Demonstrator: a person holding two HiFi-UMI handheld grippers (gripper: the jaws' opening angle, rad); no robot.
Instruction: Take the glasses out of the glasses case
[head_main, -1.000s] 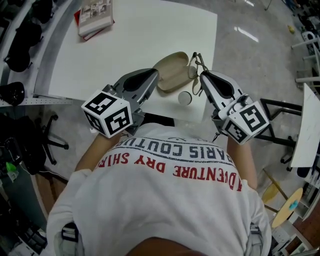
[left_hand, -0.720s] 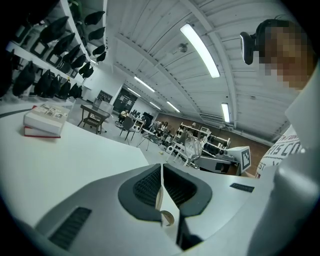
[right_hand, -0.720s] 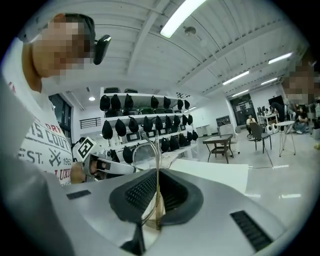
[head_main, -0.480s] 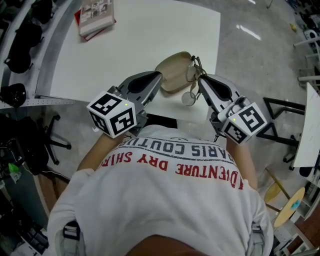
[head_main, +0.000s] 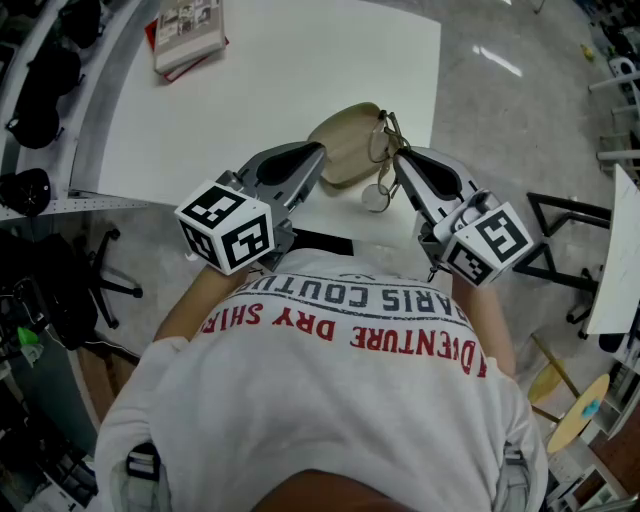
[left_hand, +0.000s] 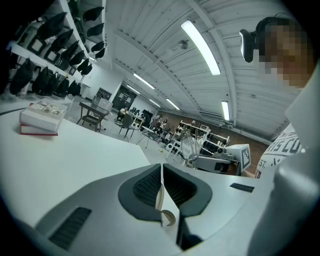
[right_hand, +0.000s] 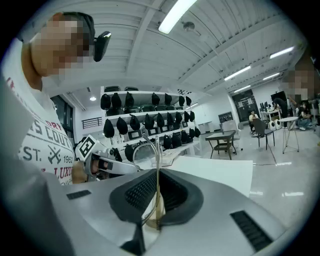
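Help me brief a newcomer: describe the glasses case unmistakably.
On the white table, diagonally across from the book, look near the right front edge. The left gripper pinches the glasses case: a tan oval shell, beside wire glasses in the right gripper.

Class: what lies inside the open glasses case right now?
Only bare beige lining shows inside the glasses case. The glasses hang at its right rim, pinched by the right gripper. The left gripper, clamping the near wall, covers that end.

Setting: lab or workshop hall. It had a ribbed ceiling with strip lights, wall shelves of black gear, scattered work tables, a chair and a polished grey floor.
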